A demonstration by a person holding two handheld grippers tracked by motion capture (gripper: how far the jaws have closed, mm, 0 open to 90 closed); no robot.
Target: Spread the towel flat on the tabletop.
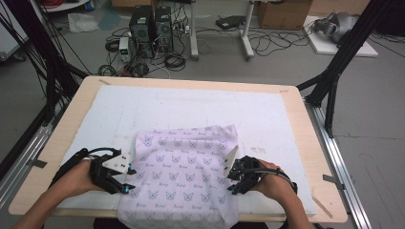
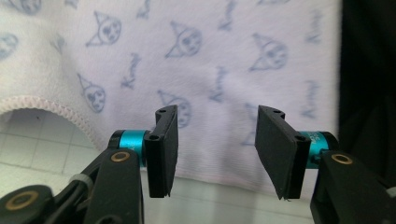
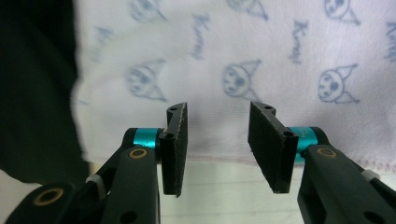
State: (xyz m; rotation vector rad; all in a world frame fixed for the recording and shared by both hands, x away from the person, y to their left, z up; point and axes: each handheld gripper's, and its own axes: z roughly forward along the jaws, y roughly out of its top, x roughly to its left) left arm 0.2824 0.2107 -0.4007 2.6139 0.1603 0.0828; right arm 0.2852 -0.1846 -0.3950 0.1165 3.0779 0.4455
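Printed fleece cloth [image 1: 184, 174] lies rumpled at the worktop's [image 1: 296, 124] near edge, overhanging it, unfolded; left gripper [image 1: 128, 180] and right gripper [image 1: 232, 177] flank its side hems, fingers apart, nothing grasped — handling apparently not yet begun.

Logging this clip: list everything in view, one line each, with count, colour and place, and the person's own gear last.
Towel: one, pale lilac with blue cat-face print, near middle of the mat, near edge hanging over the table front.
Mat: one, white, covering most of the tabletop.
Table: one, light wood, centre.
Computer towers: two, black, on the floor beyond the table.
Cardboard box: one, brown, floor, far right.
Cables: many, black, across the floor.
Left hand-held gripper: one, black, open, at the towel's left edge.
Right hand-held gripper: one, black, open, at the towel's right edge.
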